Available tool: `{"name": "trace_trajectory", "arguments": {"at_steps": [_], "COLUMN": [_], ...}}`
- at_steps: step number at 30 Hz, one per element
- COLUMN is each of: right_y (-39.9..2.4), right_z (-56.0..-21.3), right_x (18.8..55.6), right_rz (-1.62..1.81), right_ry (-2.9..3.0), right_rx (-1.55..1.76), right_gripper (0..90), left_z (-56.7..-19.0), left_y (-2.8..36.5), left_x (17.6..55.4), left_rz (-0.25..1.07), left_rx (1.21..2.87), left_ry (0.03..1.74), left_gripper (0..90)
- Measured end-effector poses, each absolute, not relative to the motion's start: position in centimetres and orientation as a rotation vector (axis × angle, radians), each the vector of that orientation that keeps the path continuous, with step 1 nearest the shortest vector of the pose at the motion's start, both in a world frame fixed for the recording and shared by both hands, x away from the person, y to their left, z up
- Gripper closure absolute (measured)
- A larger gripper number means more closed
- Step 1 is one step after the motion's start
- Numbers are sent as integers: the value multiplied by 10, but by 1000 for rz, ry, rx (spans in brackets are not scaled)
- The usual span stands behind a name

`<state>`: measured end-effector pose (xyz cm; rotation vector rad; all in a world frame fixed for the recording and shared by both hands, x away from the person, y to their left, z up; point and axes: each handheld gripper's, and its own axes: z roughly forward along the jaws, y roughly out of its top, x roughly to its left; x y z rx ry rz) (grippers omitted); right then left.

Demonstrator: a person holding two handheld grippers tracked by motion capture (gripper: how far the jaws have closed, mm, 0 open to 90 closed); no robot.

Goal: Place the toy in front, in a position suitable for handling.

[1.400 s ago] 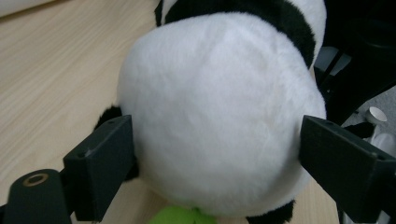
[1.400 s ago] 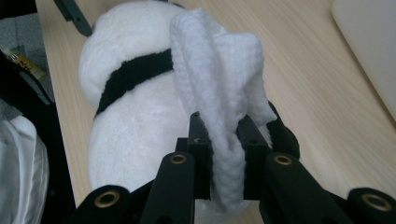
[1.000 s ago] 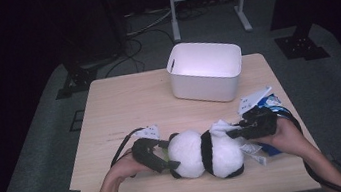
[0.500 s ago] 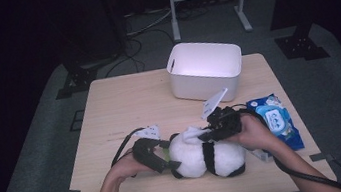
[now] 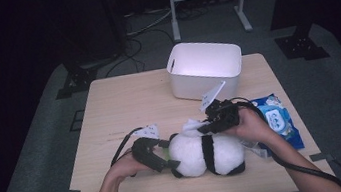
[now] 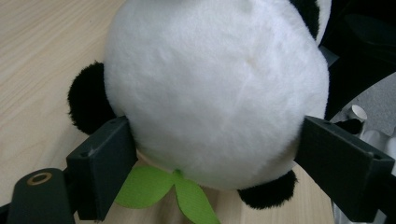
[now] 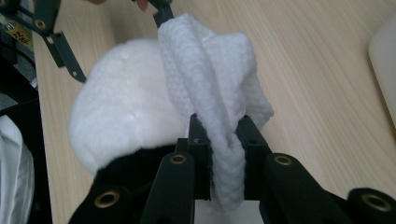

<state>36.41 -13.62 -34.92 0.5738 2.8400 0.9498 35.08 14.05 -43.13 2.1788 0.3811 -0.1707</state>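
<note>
Jaws: left gripper (image 5: 164, 158) clamps one panda plush (image 5: 206, 154); right gripper (image 5: 207, 125) pinches one white wipe (image 7: 217, 102); one bin (image 5: 205, 68).

Wipes pack (image 5: 279, 122) partly behind forearm

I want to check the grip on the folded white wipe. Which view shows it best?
The right gripper view: the folded white textured wipe sits large and sharp, pinched between the right gripper jaws. The high view shows it as a small white patch beside the black-and-white plush panda.
</note>
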Motion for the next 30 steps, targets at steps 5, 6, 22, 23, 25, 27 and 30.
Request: {"name": "trace_trajectory", "arguments": {"at_steps": [5, 6, 22, 23, 25, 27, 30], "right_y": [-147, -147, -133, -133, -130, -128, -121], "right_z": [-356, -357, -354, -354, -353, -351, -348], "right_x": [360, 356, 312, 310, 307, 306, 308], "right_rz": [959, 980, 1018, 1019, 1010, 1004, 994], "right_ry": [2846, 2846, 2876, 2881, 2881, 2882, 2877], "right_rx": [605, 592, 404, 400, 390, 377, 364], "right_gripper": [785, 785, 783, 783, 783, 784, 785], "left_z": [-428, -425, -425, -426, -428, -428, -425], "left_y": [142, 144, 139, 138, 137, 138, 140], "left_x": [351, 351, 349, 349, 348, 347, 346], "left_rz": [-165, -160, -191, -204, -223, -218, -199], "left_rx": [2173, 2159, 2185, 2189, 2185, 2178, 2172], "left_ry": [386, 388, 400, 401, 387, 366, 345], "left_gripper": [117, 116, 28, 28, 66, 117, 162]}}
